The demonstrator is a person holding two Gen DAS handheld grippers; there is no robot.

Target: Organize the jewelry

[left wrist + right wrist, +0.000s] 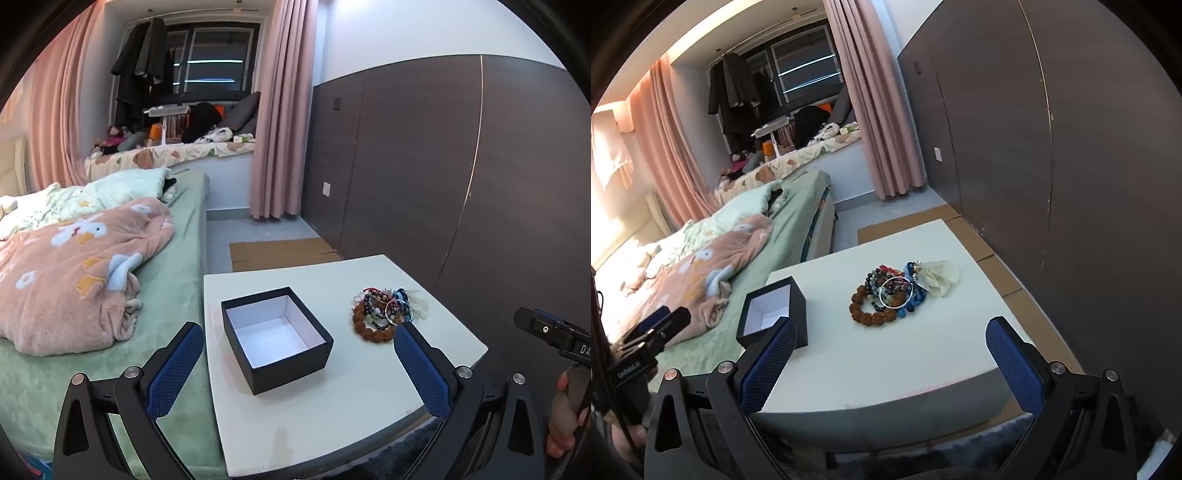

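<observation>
A pile of bead bracelets point(382, 312) lies on the right side of a white table point(332, 406); it shows in the right wrist view too point(886, 295). A silver bangle point(895, 291) rests on top, and a white crumpled cloth point(938, 277) lies beside the pile. An open black box with a white inside point(275, 338) stands left of the pile, empty; it also shows in the right wrist view point(774, 314). My left gripper point(297, 334) is open, held above the table's near side. My right gripper point(892, 332) is open and empty, short of the pile.
A bed with a green sheet and a pink blanket point(74, 273) lies left of the table. A dark wardrobe wall point(461, 166) runs along the right. Flat cardboard point(273, 253) lies on the floor behind the table. Pink curtains point(280, 110) hang by the window seat.
</observation>
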